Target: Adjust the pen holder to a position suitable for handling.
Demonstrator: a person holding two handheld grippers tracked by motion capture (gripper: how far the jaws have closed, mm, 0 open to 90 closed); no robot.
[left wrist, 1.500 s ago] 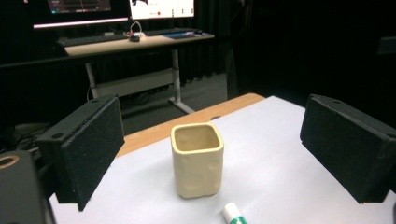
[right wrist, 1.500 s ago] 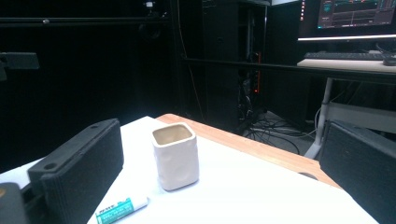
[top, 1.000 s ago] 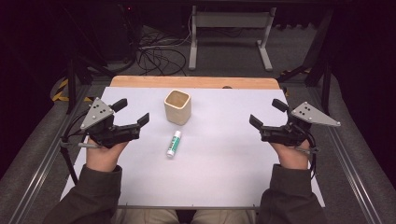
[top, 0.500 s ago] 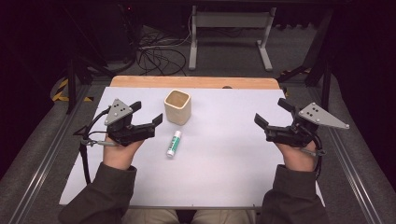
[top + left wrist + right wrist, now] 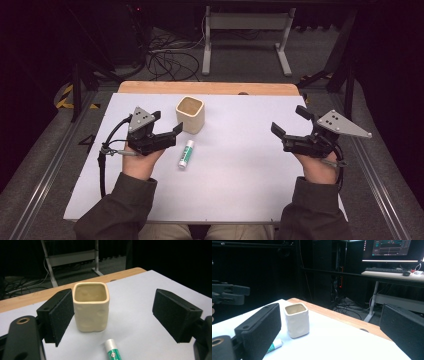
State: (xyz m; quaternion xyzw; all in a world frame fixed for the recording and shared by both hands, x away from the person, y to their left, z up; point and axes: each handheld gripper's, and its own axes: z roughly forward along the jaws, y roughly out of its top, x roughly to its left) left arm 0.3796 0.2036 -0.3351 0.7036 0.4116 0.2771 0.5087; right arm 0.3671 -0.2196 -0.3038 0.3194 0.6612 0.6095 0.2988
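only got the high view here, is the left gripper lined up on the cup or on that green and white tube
Observer: The left gripper looks past the glue stick; the beige square cup stands beyond its left pad, not between the pads.
Operator: jaws open enough for the cup
Observer: They have just been closing but stand apart with nothing between them; the gap looks wider than the cup, though that is a judgement.
Operator: anything in the cup
Observer: The left gripper view shows a bare beige inside as far down as I can see.
Operator: and the right one
Observer: The right gripper is open and empty, facing the cup across the white table.
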